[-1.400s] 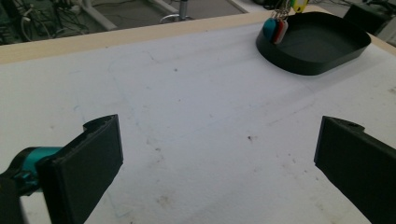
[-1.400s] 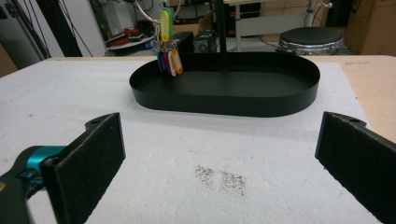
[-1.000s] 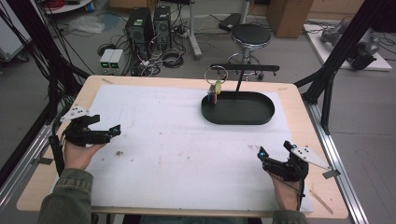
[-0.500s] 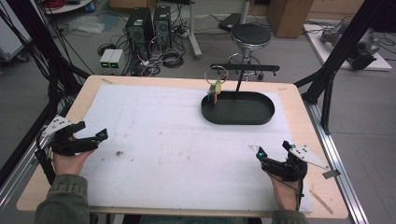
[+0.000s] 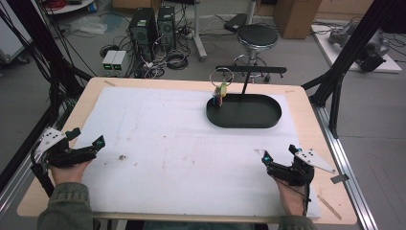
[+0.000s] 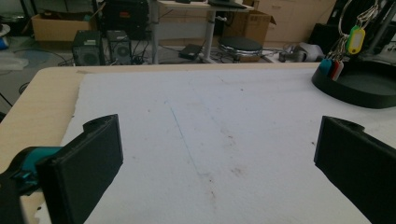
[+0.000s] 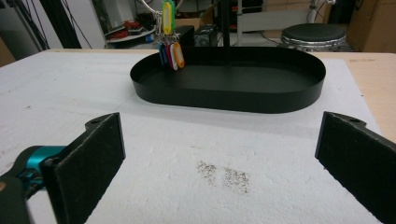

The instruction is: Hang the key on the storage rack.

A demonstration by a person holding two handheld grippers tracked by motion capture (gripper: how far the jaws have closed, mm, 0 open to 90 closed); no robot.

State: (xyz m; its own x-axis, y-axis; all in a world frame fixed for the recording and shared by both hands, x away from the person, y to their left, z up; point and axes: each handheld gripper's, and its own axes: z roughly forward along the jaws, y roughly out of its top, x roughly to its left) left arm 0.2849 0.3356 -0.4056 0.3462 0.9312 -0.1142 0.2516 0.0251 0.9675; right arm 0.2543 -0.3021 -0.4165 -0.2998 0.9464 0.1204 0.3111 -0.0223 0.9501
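White matting covers the table (image 5: 306, 96), both grippers, left (image 5: 85, 143) and right (image 5: 277, 160), gape empty, the right nearer the tray (image 5: 244, 120) whose long axis runs crosswise.

We see a grey floor (image 5: 57, 96) beyond the far edge of the pale wooden worktop (image 5: 306, 96), which carries a white sheet (image 5: 182, 143). Past the far left corner stand two black computer towers (image 5: 152, 21) amid tangled cables (image 5: 167, 57), with two small pale boxes (image 5: 114, 60) beside them. A round black stool (image 5: 257, 36) stands behind the far edge. Cardboard boxes (image 5: 294, 12) sit further back. Black frame struts (image 5: 356, 43) rise at the right edge, and dark cables (image 5: 33, 52) hang at the left.
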